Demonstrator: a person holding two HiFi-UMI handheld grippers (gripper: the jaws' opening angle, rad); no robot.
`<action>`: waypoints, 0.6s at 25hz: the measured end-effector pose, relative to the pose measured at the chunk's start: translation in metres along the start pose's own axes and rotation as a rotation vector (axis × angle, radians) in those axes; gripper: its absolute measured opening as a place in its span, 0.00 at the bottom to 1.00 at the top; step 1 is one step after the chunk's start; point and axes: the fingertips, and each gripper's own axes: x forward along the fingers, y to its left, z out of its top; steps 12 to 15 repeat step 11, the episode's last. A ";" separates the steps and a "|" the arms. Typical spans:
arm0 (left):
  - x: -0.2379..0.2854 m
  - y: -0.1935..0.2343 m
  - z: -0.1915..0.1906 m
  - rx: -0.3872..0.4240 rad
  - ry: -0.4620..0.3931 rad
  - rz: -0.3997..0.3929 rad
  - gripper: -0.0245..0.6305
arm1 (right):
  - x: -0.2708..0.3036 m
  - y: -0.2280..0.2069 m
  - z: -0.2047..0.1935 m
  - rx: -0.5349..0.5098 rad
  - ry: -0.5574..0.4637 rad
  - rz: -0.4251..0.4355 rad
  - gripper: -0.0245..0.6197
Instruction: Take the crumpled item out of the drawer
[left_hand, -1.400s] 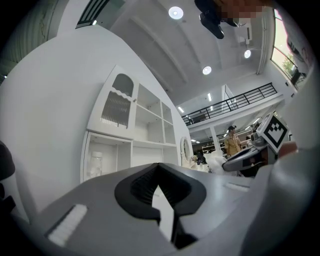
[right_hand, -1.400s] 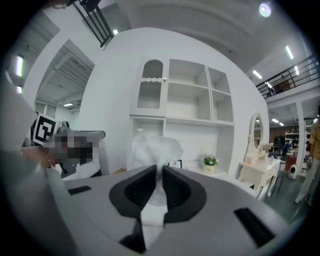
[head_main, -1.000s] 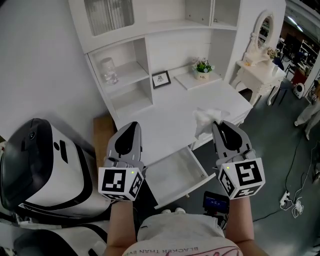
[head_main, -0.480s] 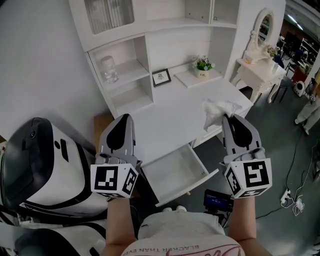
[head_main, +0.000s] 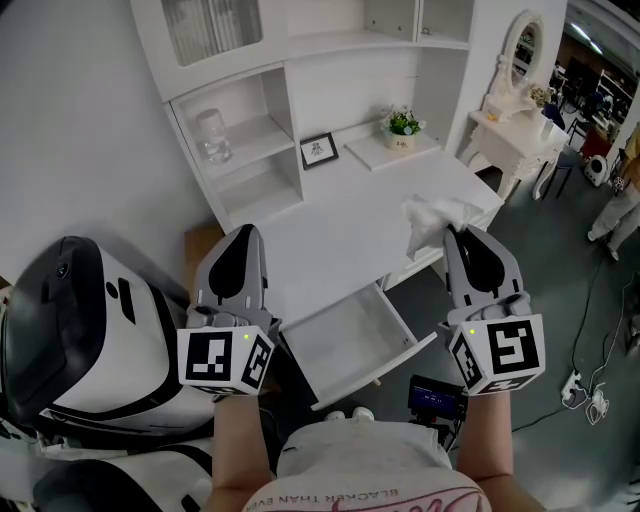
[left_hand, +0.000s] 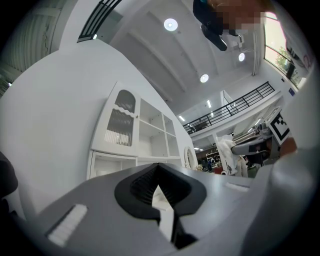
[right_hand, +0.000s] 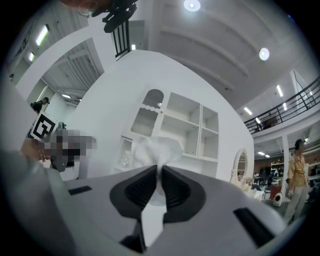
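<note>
Right gripper (head_main: 458, 238), centre right, clamped on crumpled item (head_main: 430, 213); left gripper (head_main: 244, 236) jaws together, empty; drawer (head_main: 347, 338) open, lower centre

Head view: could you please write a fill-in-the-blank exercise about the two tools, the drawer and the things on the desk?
1. Of the left tool and the right tool, the ____ one grips the crumpled tissue.
2. The other tool's jaws are shut on ____.
3. The drawer stands ____, with nothing inside.
4. In the head view, the framed picture stands to the ____ of the potted plant.
Missing words: right; nothing; open; left.
</note>
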 end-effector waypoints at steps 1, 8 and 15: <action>0.000 0.000 0.000 -0.001 0.001 0.002 0.05 | 0.000 0.000 0.000 -0.001 0.001 0.000 0.10; -0.001 0.002 -0.001 -0.004 0.001 0.003 0.05 | -0.001 0.002 0.002 -0.004 0.005 0.000 0.10; -0.001 0.003 -0.001 -0.006 0.001 0.006 0.05 | 0.001 0.002 0.001 0.000 0.002 -0.002 0.10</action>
